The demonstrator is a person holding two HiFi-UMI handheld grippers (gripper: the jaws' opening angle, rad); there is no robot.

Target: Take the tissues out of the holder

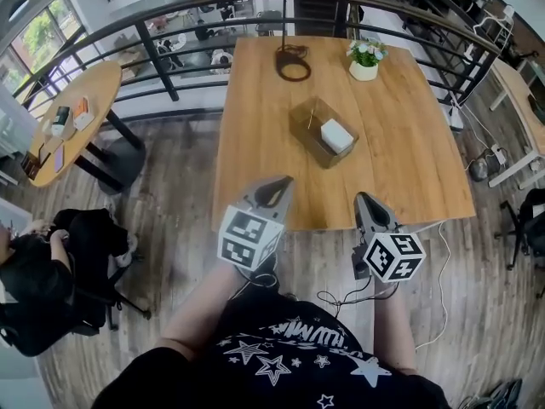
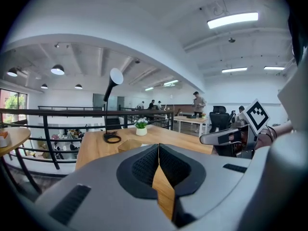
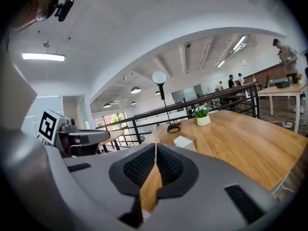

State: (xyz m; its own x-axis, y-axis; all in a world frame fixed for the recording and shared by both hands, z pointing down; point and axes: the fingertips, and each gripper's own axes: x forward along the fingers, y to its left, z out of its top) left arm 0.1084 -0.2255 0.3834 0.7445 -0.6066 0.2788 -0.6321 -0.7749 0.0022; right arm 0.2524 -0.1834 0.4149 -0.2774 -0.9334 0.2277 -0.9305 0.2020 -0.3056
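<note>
Left gripper point(image 1: 274, 192) and right gripper point(image 1: 369, 204) hover pressed together, empty, over the near edge of the table point(image 1: 409, 177). Mid-table sits the holder point(image 1: 308, 124), tissues point(image 1: 337, 135) inside. Arriving closed could shove the holder away.

2 grippers point(image 1: 277, 184) point(image 1: 364, 198), 1 tissue holder point(image 1: 305, 118), 1 potted plant point(image 1: 366, 57), 1 lamp point(image 1: 292, 63).

The tabletop point(image 1: 409, 160) is bare from its near edge up to the holder point(image 1: 305, 119). The lamp point(image 1: 292, 62) and plant pot point(image 1: 364, 71) stand well behind it.
</note>
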